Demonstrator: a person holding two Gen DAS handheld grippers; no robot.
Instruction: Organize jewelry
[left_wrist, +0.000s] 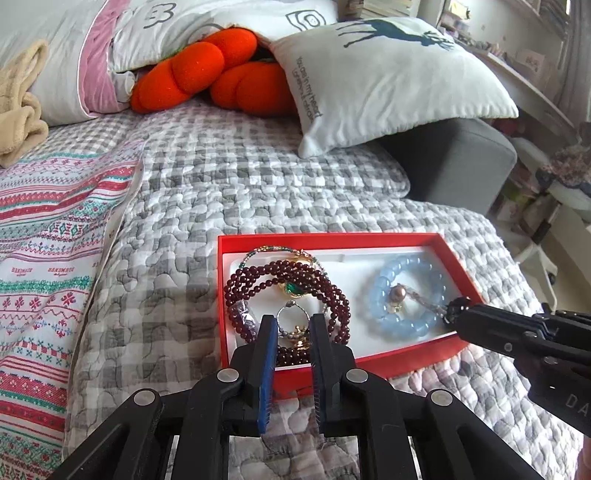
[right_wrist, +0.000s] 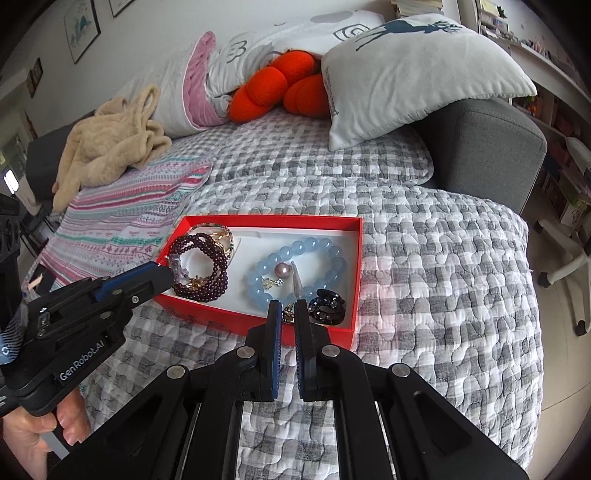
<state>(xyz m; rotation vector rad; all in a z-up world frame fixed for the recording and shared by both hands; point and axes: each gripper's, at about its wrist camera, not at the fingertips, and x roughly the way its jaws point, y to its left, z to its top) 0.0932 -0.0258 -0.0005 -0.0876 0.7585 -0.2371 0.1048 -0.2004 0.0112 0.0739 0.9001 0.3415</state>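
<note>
A red box (left_wrist: 332, 239) with a white lining lies on the quilt and holds jewelry. It also shows in the right wrist view (right_wrist: 357, 266). Inside are a dark red bead strand (left_wrist: 284, 273) (right_wrist: 207, 254), a pale blue bead bracelet (left_wrist: 406, 295) (right_wrist: 295, 266) around a pearl pendant (right_wrist: 282, 268), a black ornament (right_wrist: 327, 307) and a small ring with gold pieces (left_wrist: 293, 325). My left gripper (left_wrist: 293, 321) hovers over the box's near left part, jaws open a little, empty. My right gripper (right_wrist: 287, 306) is narrowly open over a small gold piece (right_wrist: 288, 314) at the box's near edge.
The grey checked quilt (left_wrist: 240, 177) covers the bed. A striped patterned cloth (left_wrist: 48, 240) lies at left. A white deer cushion (left_wrist: 388, 77), orange plush (left_wrist: 207, 74) and beige garment (right_wrist: 110, 147) lie behind. A grey bed end (right_wrist: 491, 147) stands at right.
</note>
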